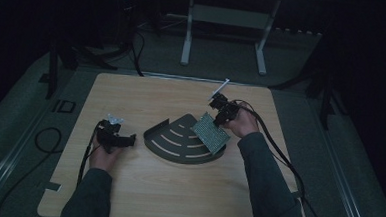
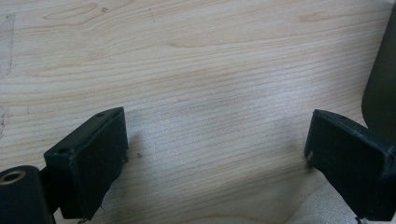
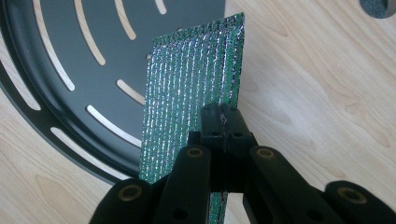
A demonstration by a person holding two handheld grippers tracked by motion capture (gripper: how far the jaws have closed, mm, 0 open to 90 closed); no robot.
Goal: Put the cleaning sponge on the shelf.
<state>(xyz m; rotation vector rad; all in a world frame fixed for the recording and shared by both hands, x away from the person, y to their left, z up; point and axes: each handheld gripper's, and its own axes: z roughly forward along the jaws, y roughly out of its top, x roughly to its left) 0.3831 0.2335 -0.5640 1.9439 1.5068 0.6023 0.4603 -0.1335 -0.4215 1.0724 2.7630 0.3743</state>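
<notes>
Right gripper [image 3: 223, 122] has its jaws clamped on a green sparkly sheet [image 3: 194, 88], held above the slotted black tray [image 1: 179, 140], probably mid-transfer and not yet released; left gripper [image 2: 217, 154] rests wide open, holding nothing, on table [image 1: 142, 186].

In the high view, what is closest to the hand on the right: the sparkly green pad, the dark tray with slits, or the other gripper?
1. Sparkly green pad, clamped in the right gripper.
2. Dark tray, just left, under the pad.
3. Left gripper, beyond the tray, far left.
</notes>
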